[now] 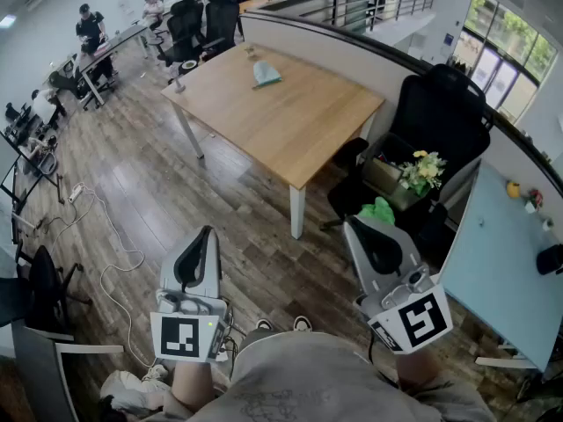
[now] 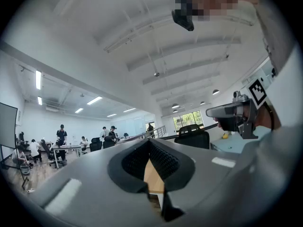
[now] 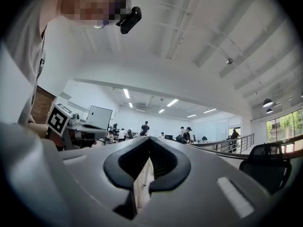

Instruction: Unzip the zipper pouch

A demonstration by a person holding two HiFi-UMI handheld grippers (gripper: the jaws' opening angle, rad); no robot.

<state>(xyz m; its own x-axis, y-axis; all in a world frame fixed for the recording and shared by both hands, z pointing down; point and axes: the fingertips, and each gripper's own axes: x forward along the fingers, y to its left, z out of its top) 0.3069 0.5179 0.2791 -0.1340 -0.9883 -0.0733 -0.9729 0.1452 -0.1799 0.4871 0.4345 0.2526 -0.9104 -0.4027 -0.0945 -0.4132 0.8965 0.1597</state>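
Note:
A pale blue-green zipper pouch (image 1: 266, 74) lies flat on the far part of a wooden table (image 1: 290, 121), well ahead of me. Both grippers are held close to my body, level and far from the pouch. My left gripper (image 1: 207, 234) is shut with nothing between its jaws, and its own view shows the black pads (image 2: 163, 160) closed together. My right gripper (image 1: 354, 225) is shut and empty too, its pads (image 3: 163, 162) meeting. From the left gripper view the right gripper (image 2: 234, 115) shows at the right side.
A black office chair (image 1: 440, 117) stands right of the wooden table, with a box of yellow flowers (image 1: 413, 172) and a green object (image 1: 378, 211) in front of it. A pale blue table (image 1: 501, 262) is at my right. Cables (image 1: 106, 236) trail across the wood floor. People sit at desks (image 1: 114, 47) far left.

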